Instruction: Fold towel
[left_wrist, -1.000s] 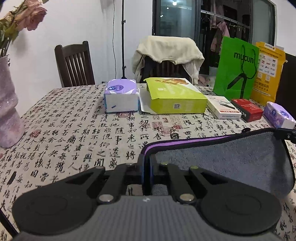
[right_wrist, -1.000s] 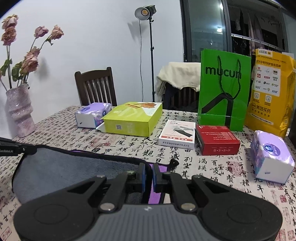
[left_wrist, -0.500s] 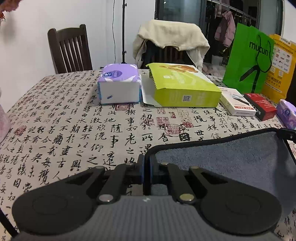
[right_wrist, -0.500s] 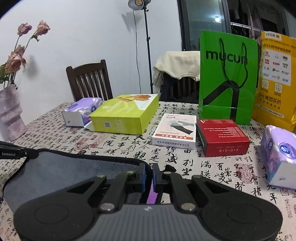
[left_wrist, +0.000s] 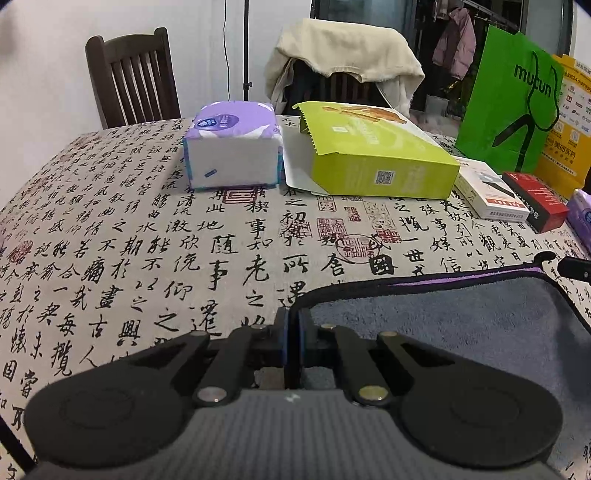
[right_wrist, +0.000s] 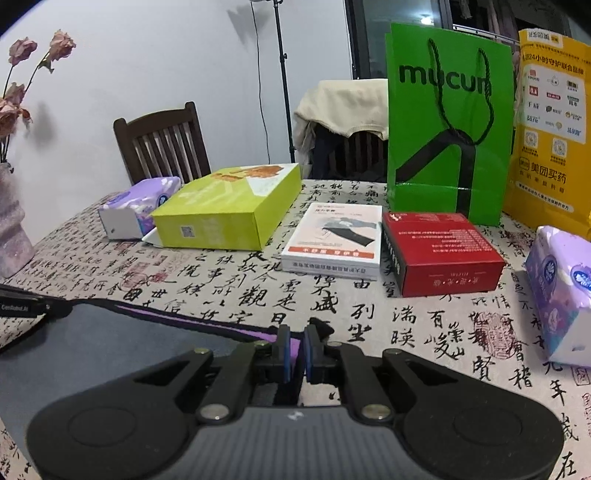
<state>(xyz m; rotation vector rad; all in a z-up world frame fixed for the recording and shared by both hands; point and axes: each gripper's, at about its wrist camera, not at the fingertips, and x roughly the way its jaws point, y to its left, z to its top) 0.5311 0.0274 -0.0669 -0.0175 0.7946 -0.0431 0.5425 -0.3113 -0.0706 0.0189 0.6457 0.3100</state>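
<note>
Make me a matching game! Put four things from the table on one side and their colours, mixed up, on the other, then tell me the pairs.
Things:
1. towel
2. shopping bag
3. flat box beside the white box
4. tissue pack next to the lime box

Colours:
A. red
B. purple and white
C. grey with a purple edge
D. bright green

Pairs: 1-C, 2-D, 3-A, 4-B

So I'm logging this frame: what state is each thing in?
left gripper: shut on towel corner.
right gripper: shut on towel corner.
towel: edge held up, stretched between both grippers.
green box: end flap open.
green bag: standing upright.
</note>
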